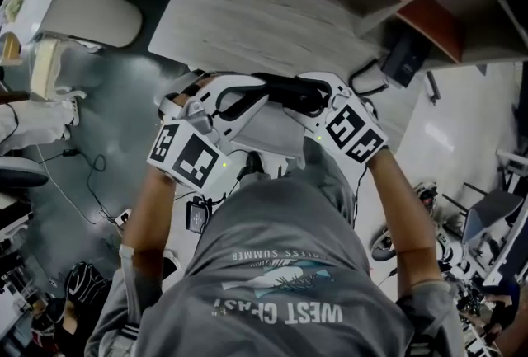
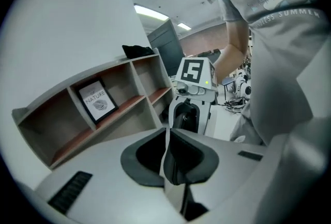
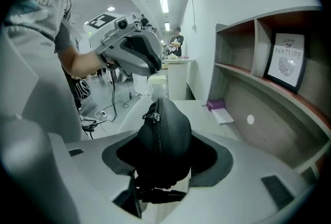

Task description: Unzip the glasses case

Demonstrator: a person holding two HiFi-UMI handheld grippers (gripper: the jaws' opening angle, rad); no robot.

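Pinching the glasses case (image 3: 165,137) in the right gripper (image 3: 160,163) — zipper (image 3: 156,132) facing up. Holding the left gripper (image 2: 166,158) pressed together — empty.

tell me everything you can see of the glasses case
The glasses case is black, rounded and oblong, with a matte shell that looks like fabric. A zip runs along the edge facing the right gripper view and looks closed, with its pull near the far end. The case is held in the air, clamped at its near end between the jaws of the right gripper and pointing away from them. The left gripper, jaws together, is apart from it.
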